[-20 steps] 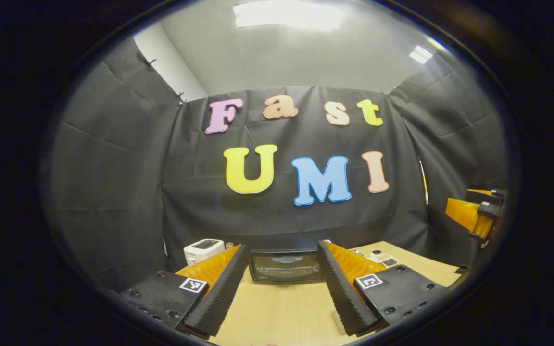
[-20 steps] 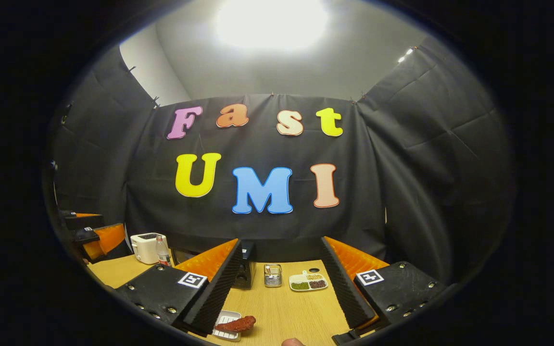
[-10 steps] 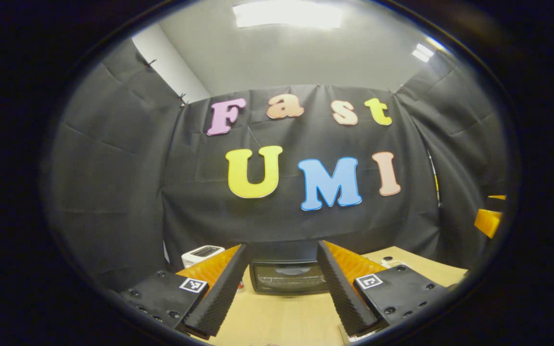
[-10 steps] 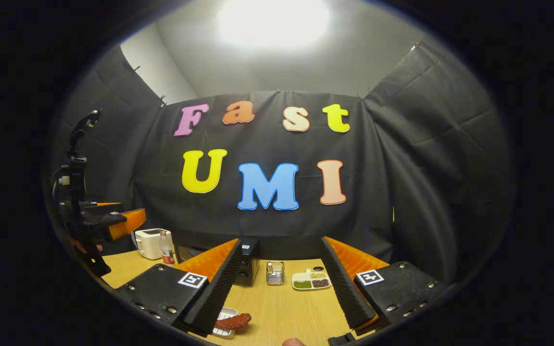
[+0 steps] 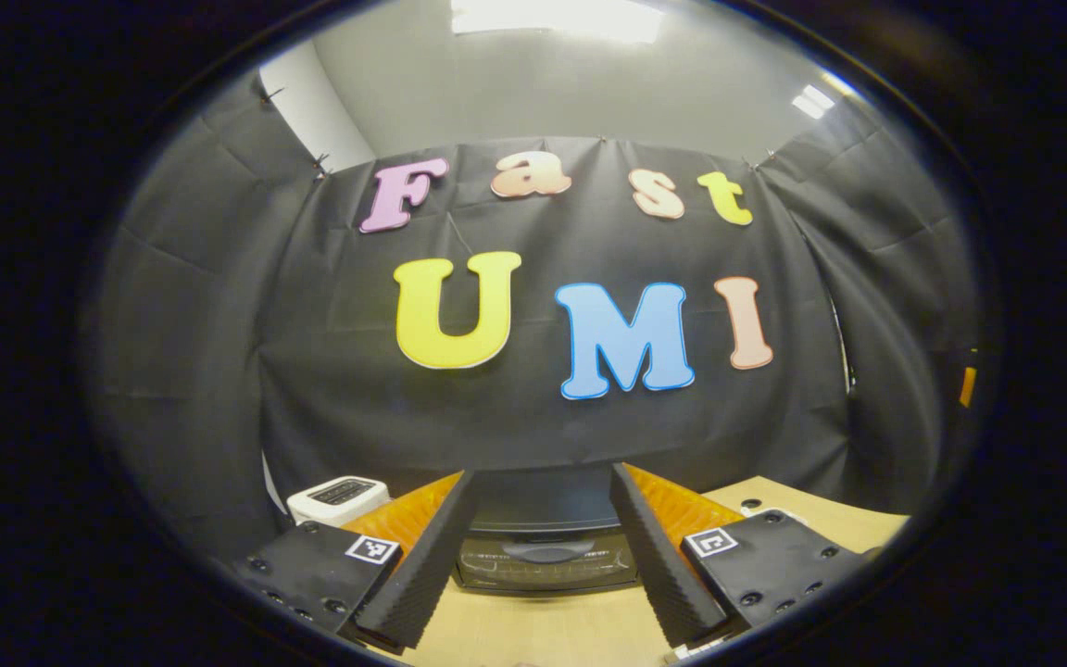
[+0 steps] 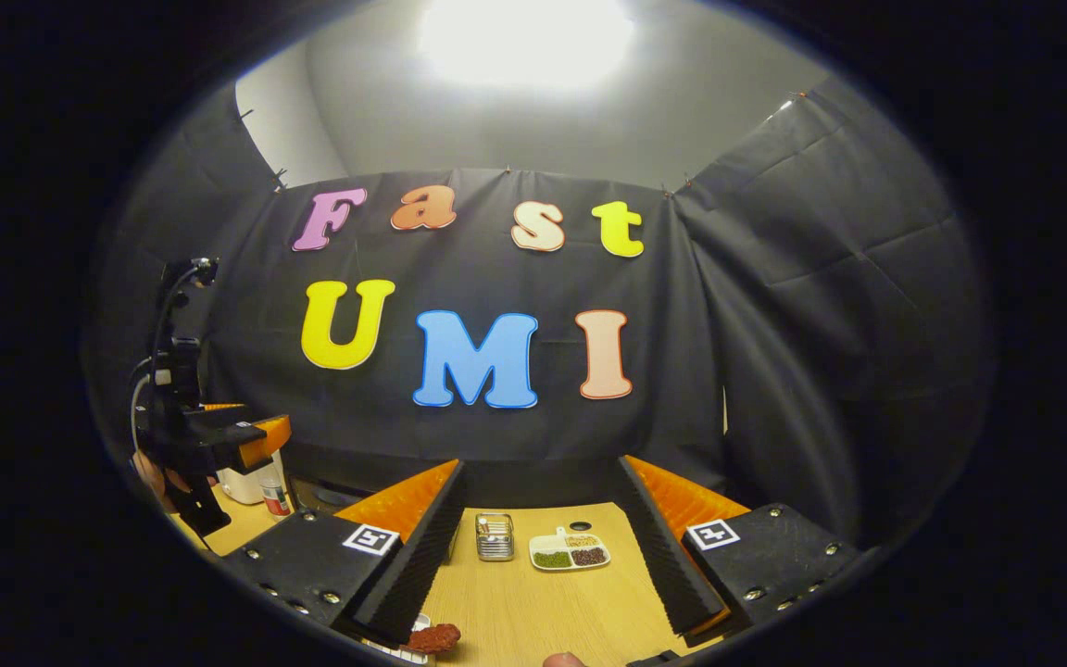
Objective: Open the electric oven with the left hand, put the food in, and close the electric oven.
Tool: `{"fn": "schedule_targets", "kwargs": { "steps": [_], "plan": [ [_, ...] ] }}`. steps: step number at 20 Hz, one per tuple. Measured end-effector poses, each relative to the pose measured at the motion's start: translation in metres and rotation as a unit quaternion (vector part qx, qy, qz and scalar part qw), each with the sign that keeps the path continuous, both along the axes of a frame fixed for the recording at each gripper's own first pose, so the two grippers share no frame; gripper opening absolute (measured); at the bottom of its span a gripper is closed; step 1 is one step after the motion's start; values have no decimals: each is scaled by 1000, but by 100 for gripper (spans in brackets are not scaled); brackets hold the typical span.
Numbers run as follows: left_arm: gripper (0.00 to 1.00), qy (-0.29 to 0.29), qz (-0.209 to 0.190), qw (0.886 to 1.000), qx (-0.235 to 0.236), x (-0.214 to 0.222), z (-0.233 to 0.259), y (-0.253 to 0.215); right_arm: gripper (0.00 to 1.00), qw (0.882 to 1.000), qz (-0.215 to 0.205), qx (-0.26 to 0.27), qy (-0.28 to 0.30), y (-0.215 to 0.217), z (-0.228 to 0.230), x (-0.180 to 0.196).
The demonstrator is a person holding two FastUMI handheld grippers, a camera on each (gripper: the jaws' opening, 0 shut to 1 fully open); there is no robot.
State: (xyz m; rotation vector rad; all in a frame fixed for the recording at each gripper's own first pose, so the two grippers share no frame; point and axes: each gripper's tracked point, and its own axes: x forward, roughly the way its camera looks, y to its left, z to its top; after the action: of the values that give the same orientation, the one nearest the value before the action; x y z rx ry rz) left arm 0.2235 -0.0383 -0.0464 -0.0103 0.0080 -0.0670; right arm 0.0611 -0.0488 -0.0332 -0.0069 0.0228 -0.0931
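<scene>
In the left gripper view, the left tool point(image 5: 541, 547) stands with its fingers spread wide and nothing between them. Framed in that gap at lower centre is the electric oven point(image 5: 545, 535), door closed, on the wooden counter point(image 5: 543, 630). A white toaster point(image 5: 337, 497) sits at lower left.

In the right gripper view, the right tool point(image 6: 543, 547) is likewise spread and empty. The reddish food point(image 6: 432, 637) lies on a small white tray point(image 6: 399, 648) at the bottom edge, by the left finger. Farther up the counter are a metal rack point(image 6: 495, 536) and a sectioned dish point(image 6: 569, 550).
</scene>
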Motion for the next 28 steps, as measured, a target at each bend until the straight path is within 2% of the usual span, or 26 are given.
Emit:
{"fn": "schedule_targets", "kwargs": {
  "steps": [5,6,8,9,11,13,14,17,21,23,24,25,26,28],
  "plan": [
    [100,34,-7,999,-9,54,-46,-1,97,999,-29,-19,12,-1,-6,14],
    [97,39,-9,999,-13,64,-55,-2,97,999,-35,-22,14,-1,-5,17],
    [97,51,-15,999,-12,81,-74,-2,97,998,-46,-26,14,-2,-5,20],
    [100,56,-17,998,-8,89,-82,-2,97,998,-52,-29,15,-2,-5,21],
    [94,64,-18,998,3,104,-101,-2,97,997,-61,-33,19,-1,-6,24],
    [100,73,-26,997,7,118,-120,-7,97,997,-69,-35,22,1,-8,28],
    [97,82,-31,996,8,123,-132,-10,97,996,-72,-36,25,2,-10,30],
    [97,102,-41,994,12,138,-156,-16,97,996,-78,-36,30,7,-13,34],
    [99,125,-33,991,20,146,-181,-15,97,995,-79,-41,35,9,-15,38],
    [100,115,-29,993,17,145,-181,-15,97,995,-79,-44,35,9,-13,40],
    [92,110,-27,993,16,143,-177,-14,97,995,-78,-45,35,8,-13,39],
    [100,112,-24,993,15,141,-179,-14,97,995,-78,-44,34,8,-12,40],
    [97,111,-22,994,15,137,-178,-14,97,996,-77,-44,33,7,-12,39],
    [100,108,-21,994,16,129,-179,-14,97,996,-76,-42,32,6,-11,38]
  ]
}}
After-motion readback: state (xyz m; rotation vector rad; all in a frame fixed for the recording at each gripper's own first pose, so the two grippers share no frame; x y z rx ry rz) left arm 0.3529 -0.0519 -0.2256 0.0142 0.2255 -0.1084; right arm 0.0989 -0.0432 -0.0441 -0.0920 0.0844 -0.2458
